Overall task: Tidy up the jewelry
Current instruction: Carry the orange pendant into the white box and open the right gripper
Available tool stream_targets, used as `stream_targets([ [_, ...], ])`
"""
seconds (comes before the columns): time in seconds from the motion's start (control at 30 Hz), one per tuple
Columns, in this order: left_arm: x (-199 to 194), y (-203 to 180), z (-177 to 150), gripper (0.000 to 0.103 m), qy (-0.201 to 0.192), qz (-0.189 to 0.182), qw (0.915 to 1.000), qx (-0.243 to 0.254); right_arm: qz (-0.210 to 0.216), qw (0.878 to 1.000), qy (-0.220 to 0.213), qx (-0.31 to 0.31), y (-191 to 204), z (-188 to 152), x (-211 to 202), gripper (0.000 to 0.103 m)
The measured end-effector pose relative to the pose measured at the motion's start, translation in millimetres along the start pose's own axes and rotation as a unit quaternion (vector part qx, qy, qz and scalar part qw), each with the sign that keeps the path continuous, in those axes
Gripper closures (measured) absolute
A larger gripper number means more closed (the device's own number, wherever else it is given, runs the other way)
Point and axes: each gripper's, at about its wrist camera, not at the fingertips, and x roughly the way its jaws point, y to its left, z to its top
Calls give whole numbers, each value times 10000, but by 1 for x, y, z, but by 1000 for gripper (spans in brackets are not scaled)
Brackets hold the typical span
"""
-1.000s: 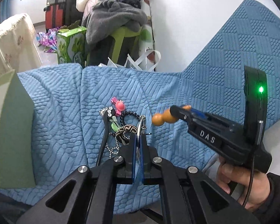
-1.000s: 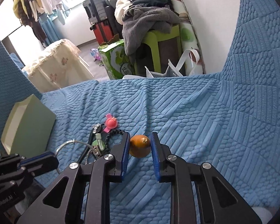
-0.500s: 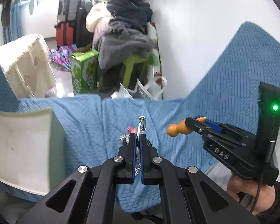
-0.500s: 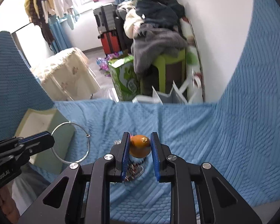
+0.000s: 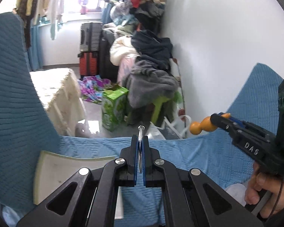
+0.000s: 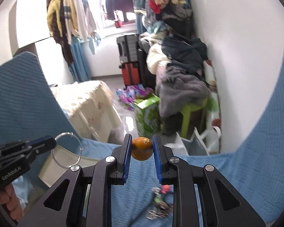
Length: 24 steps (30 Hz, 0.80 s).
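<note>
Both grippers hold jewelry above the blue quilt [image 6: 246,166].

Left gripper [image 5: 140,141] is clamped on a silver ring [image 6: 67,150]; right gripper [image 6: 142,143] pinches an orange gourd charm [image 6: 141,150]; remaining trinkets [image 6: 159,206] lie on the quilt below.

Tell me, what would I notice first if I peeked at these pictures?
Probably the shiny orange gourd charm squeezed in the right gripper, right in the middle of its view. Next, the thin silver ring pinched in the left gripper, held up above the pale green box on the blue quilt. Down on the quilt lies a blurry heap of colourful jewelry.
</note>
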Motion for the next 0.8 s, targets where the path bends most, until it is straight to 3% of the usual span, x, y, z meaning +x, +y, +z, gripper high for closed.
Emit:
stream_targets([
  [0.13, -8, 37, -9, 102, 45, 189, 9997, -169, 292, 9994, 97, -174, 40, -5, 16, 84],
  [0.4, 8, 106, -57, 103, 403, 366, 9964, -645, 758, 9928, 826, -427, 108, -61, 75, 84],
  [0.8, 50, 145, -117, 103, 1005, 323, 9916, -751, 693, 9841, 1575, -447, 135, -127, 122, 84],
])
